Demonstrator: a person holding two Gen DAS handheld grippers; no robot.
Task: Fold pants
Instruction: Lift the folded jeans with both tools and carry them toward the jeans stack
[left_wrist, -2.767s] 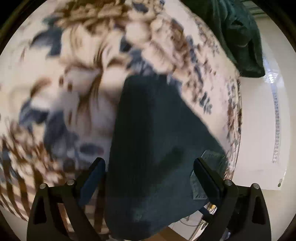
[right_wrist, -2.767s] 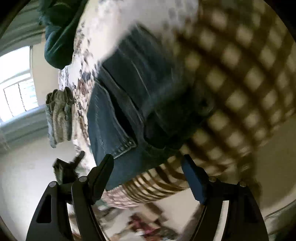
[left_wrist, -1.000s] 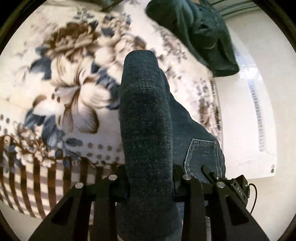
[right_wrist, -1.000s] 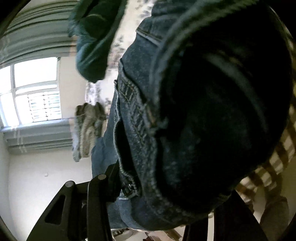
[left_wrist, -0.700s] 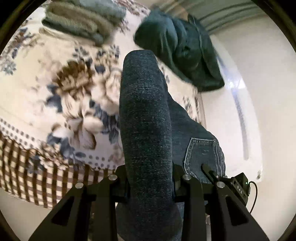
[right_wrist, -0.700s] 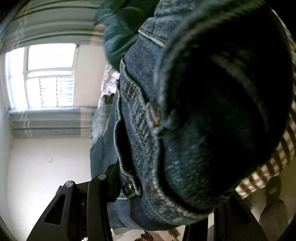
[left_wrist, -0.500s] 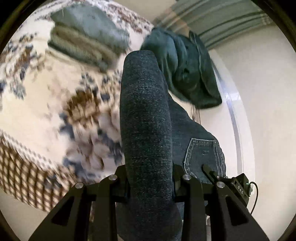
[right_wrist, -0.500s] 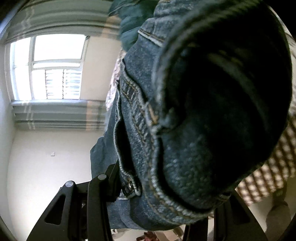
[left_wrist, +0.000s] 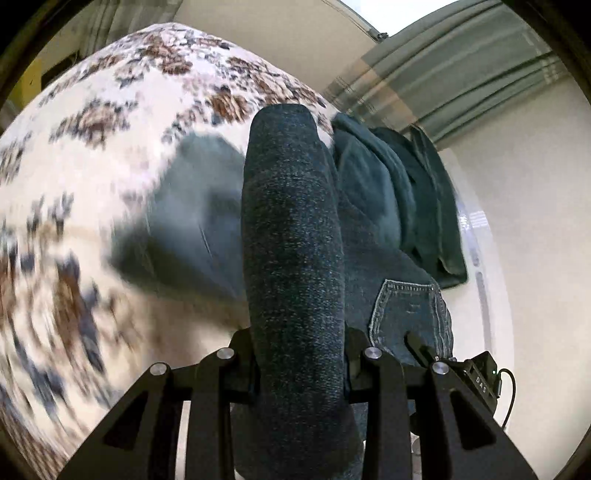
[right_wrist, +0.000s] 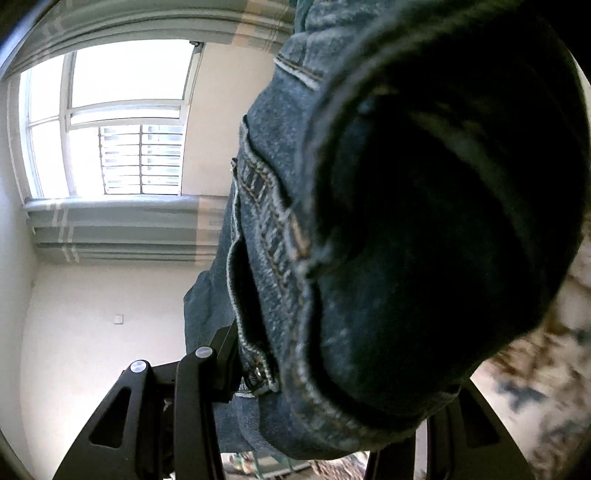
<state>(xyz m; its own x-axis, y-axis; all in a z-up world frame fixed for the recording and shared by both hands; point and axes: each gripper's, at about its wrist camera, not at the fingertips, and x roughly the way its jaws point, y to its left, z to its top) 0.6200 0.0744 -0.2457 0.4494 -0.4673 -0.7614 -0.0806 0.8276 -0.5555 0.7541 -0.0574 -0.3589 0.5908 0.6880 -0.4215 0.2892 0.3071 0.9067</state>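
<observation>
Both grippers are clamping the jeans (left_wrist: 291, 236) and holding them up off the bed (left_wrist: 92, 155), most likely so the cloth hangs free and can be laid over into a fold.

The left gripper (left_wrist: 299, 354) is squeezing a thick roll of denim, jaws narrowed to the width of that roll. The roll is running up the centre of the left view, with a back pocket (left_wrist: 410, 314) showing at lower right of it. The right gripper (right_wrist: 321, 369) is pinching the waistband end of the jeans (right_wrist: 424, 221). Its left finger (right_wrist: 207, 373) is pressing against the cloth by the fly seam at lower centre, so it's closed on the denim too. The two ends are probably being held apart to keep the cloth taut.

Hard to make out:
- The right finger of the right gripper is almost wholly covered by denim.
- The bedspread is smeared with motion blur in both views.
- There's a blurry blue-grey patch at centre left of the left view; can't tell if it's another garment or part of the jeans.
- A dark green garment (left_wrist: 399, 184) is lying at upper right of the left view, partly behind the roll.
- The window (right_wrist: 110, 122) is filling the upper left of the right view.
- How far the fold has got can't be judged.
</observation>
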